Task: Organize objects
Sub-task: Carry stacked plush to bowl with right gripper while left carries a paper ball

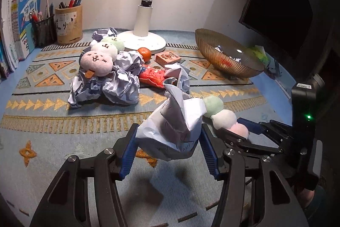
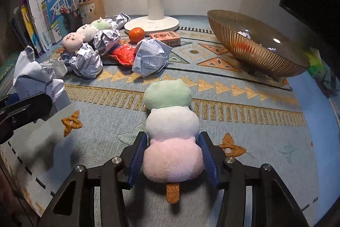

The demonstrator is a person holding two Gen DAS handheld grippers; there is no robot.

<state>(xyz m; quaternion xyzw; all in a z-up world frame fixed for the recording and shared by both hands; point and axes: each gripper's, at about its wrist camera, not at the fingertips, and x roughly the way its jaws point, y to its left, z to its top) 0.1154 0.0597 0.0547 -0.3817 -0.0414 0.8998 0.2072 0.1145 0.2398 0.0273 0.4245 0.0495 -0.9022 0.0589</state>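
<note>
Patterned cloth covers the worktop (image 2: 244,112), lit by a lamp (image 1: 141,20) against a pale wall. A crumpled paper (image 1: 174,129) is gripped between the pads of the left tongs (image 1: 169,152), partly closed and held above the cloth. A plush (image 2: 170,137) of green, white and pink balls sits between the pads of the right tongs (image 2: 173,161), at its pink end; whether it is pressed or merely flanked cannot be told, and no earlier frame is given. Beyond lies a heap still to be sorted: more paper balls (image 1: 119,86), a second plush (image 1: 99,56), a red packet (image 2: 125,52), an orange (image 2: 136,34) and a small box (image 2: 165,37). Only a few scraps are seen in the bowl (image 2: 255,50), so the task is judged barely begun.
</note>
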